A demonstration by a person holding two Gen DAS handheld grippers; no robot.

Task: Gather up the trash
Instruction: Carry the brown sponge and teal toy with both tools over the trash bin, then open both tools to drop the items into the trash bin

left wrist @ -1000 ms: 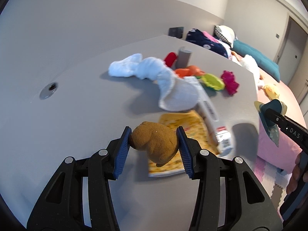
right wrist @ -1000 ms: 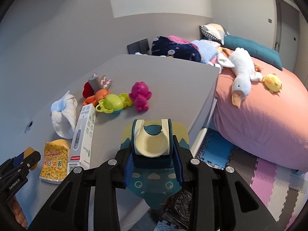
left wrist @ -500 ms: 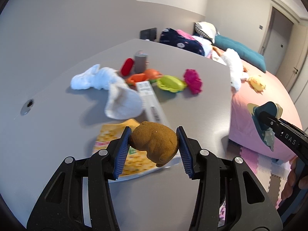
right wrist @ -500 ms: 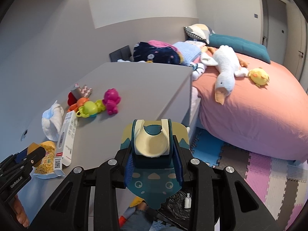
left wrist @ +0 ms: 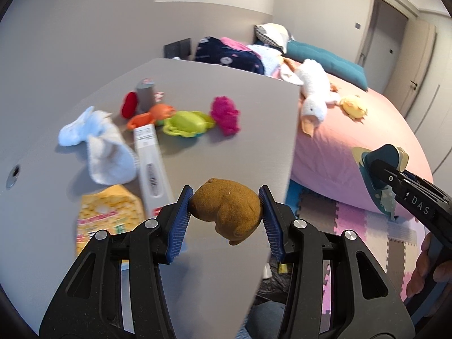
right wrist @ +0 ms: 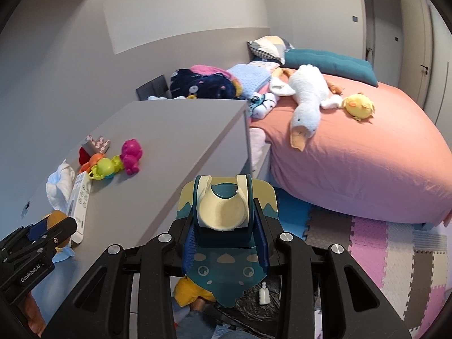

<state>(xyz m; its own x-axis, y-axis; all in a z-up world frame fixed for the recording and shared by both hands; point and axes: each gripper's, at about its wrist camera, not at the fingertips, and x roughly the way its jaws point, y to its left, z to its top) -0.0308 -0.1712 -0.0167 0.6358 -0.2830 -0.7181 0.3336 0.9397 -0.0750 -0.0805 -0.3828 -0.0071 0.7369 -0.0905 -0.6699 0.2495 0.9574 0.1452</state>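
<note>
My left gripper [left wrist: 224,214] is shut on a brown fuzzy lump [left wrist: 226,213], held over the front right corner of the grey table [left wrist: 226,93]. My right gripper [right wrist: 223,243] is shut on a teal and cream card-backed holder [right wrist: 223,220], held right of the table above the floor; it also shows in the left wrist view [left wrist: 381,169]. On the table lie a yellow snack bag [left wrist: 107,214], a long white box [left wrist: 151,163] and a white cloth [left wrist: 99,144]. A black bag [right wrist: 254,302] with a small white bottle [right wrist: 264,293] lies below the right gripper.
Plastic toys sit mid-table: pink [left wrist: 226,114], green [left wrist: 185,123], orange [left wrist: 152,113], red [left wrist: 130,107], plus a grey cup [left wrist: 145,94]. A bed [right wrist: 353,152] with a goose plush [right wrist: 303,104] stands to the right. Foam mats [right wrist: 381,243] cover the floor.
Both grippers have swung right, toward the table's right edge and the floor, each keeping its hold. The black bag and bottle have come into the right wrist view.
</note>
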